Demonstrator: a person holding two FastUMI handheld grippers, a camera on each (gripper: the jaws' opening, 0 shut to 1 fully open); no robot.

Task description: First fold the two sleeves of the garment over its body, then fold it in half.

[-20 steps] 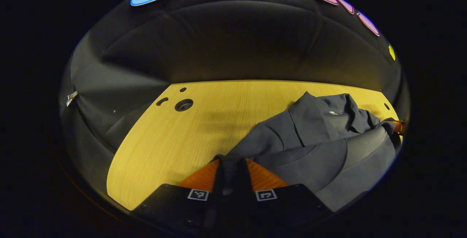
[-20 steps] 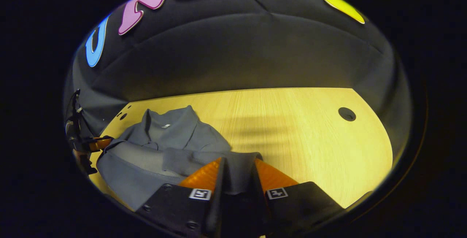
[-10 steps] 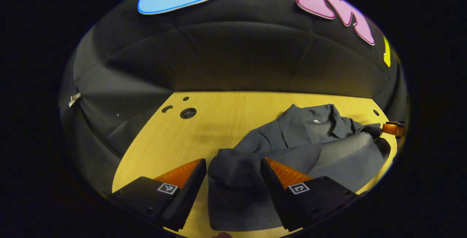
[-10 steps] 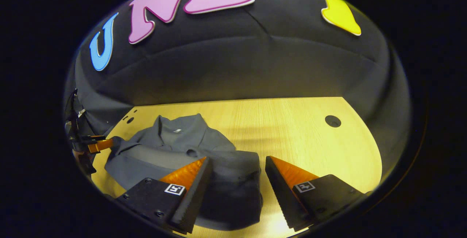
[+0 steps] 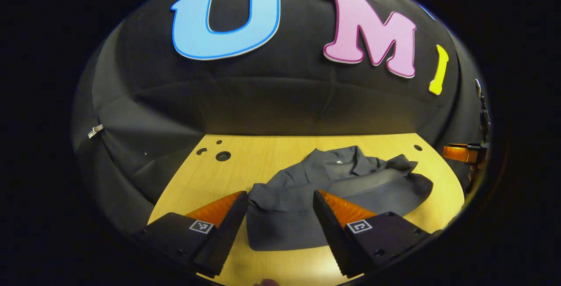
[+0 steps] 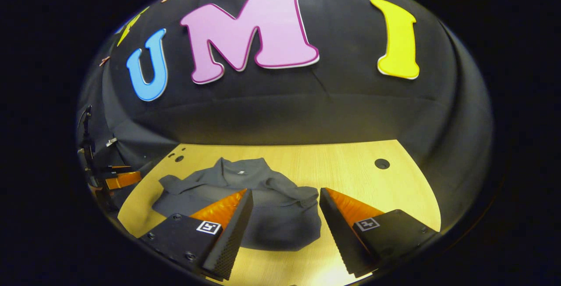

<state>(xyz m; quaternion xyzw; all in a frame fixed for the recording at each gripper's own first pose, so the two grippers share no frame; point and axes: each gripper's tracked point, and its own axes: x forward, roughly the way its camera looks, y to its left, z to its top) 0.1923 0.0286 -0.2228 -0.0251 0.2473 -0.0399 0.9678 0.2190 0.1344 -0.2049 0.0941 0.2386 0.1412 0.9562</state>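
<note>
A dark grey collared garment (image 5: 333,185) lies folded in a rumpled bundle on the yellow wooden table (image 5: 263,159), collar toward the far wall. My left gripper (image 5: 280,200) is open, raised above and behind the bundle's near left end, holding nothing. In the right gripper view the same garment (image 6: 263,202) lies ahead, and my right gripper (image 6: 285,198) is open above its near right end, empty too. Each view catches the other gripper at its edge: the right gripper (image 5: 460,153) and the left gripper (image 6: 116,180).
The table (image 6: 350,176) has round cable holes at the far left (image 5: 222,156) and far right (image 6: 381,163). The black cloth wall (image 5: 280,101) closes the table's far side. Bare wood lies to the garment's left and right.
Both grippers let go of the garment's hem and opened, then rose and drew back toward me. The lifted edge dropped onto the body, leaving the garment lying folded on the table.
</note>
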